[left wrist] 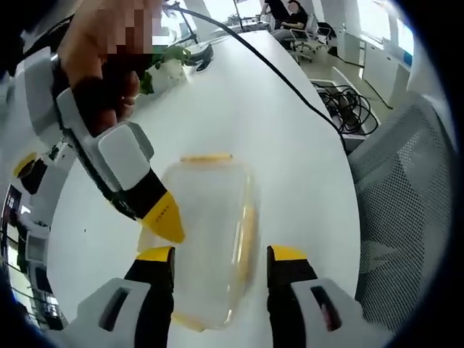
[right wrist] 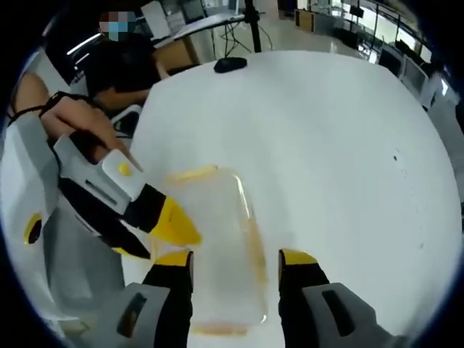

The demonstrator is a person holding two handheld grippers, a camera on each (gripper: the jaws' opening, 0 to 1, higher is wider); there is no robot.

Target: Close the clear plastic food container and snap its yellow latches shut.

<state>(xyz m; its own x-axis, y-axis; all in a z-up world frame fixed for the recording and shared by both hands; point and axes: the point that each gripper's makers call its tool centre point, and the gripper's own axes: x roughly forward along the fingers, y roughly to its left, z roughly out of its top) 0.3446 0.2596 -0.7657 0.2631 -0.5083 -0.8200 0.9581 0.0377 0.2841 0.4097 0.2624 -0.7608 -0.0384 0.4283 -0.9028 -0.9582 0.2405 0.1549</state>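
In the left gripper view, the clear container (left wrist: 210,239) lies on the white worktop (left wrist: 239,109), directly ahead of the left gripper (left wrist: 220,255), whose jaws stand apart on either side of its near end. The container's long axis runs away from the camera, roughly along the jaws. One yellow latch (left wrist: 206,156) sits on the far short end, another (left wrist: 247,235) along the right long side. The lid seems already on, so I judge the latching step is in hand. The right gripper (left wrist: 167,221) comes in from the left, its yellow tip at the container's left edge.

In the right gripper view, the container (right wrist: 217,254) lies again between the open jaws of the right gripper (right wrist: 235,259). The left gripper (right wrist: 177,225) reaches its left side; whether that tip touches, I cannot tell. Next, a jaw must press a latch down until it snaps.
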